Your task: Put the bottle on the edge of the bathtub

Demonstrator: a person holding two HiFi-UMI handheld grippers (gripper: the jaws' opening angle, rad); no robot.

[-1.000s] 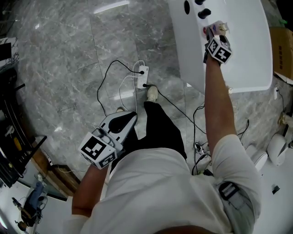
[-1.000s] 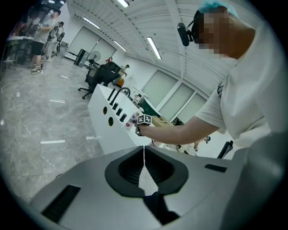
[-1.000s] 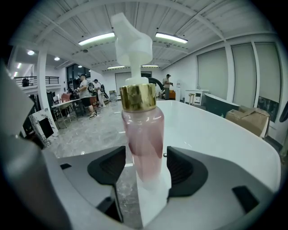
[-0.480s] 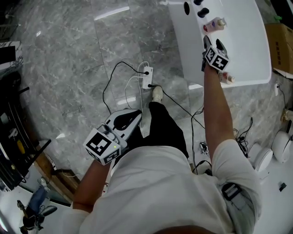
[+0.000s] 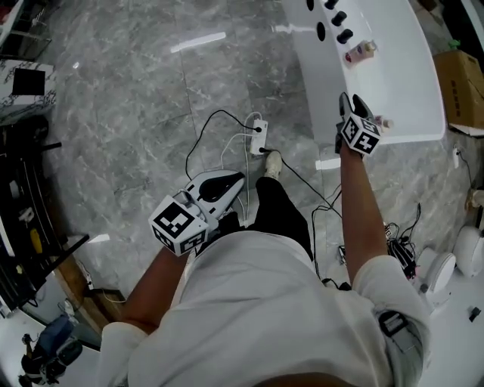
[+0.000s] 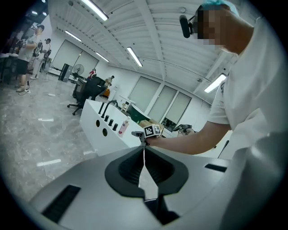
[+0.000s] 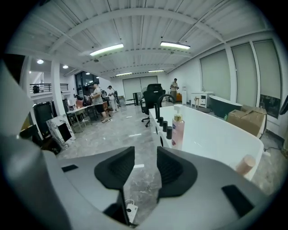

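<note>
The pink bottle (image 5: 360,51) with a pump top stands upright on the white bathtub's rim (image 5: 327,83), beside a row of black knobs (image 5: 338,17). In the right gripper view the bottle (image 7: 177,127) stands well ahead of the jaws. My right gripper (image 5: 352,100) hovers over the tub's near end, apart from the bottle. Its jaws (image 7: 145,155) are closing with a gap and nothing between them. My left gripper (image 5: 236,180) hangs low over the floor near my leg. Its jaws (image 6: 144,150) meet, and it holds nothing.
A small pink object (image 5: 382,122) sits on the tub's near rim, right of my right gripper. A white power strip (image 5: 258,137) and black cables lie on the grey marble floor by my foot (image 5: 272,162). A cardboard box (image 5: 457,83) stands beyond the tub.
My right gripper let go of the bottle and drew back along the tub towards me, its jaws narrowing. The bottle stays upright on the rim. The left gripper has barely moved.
</note>
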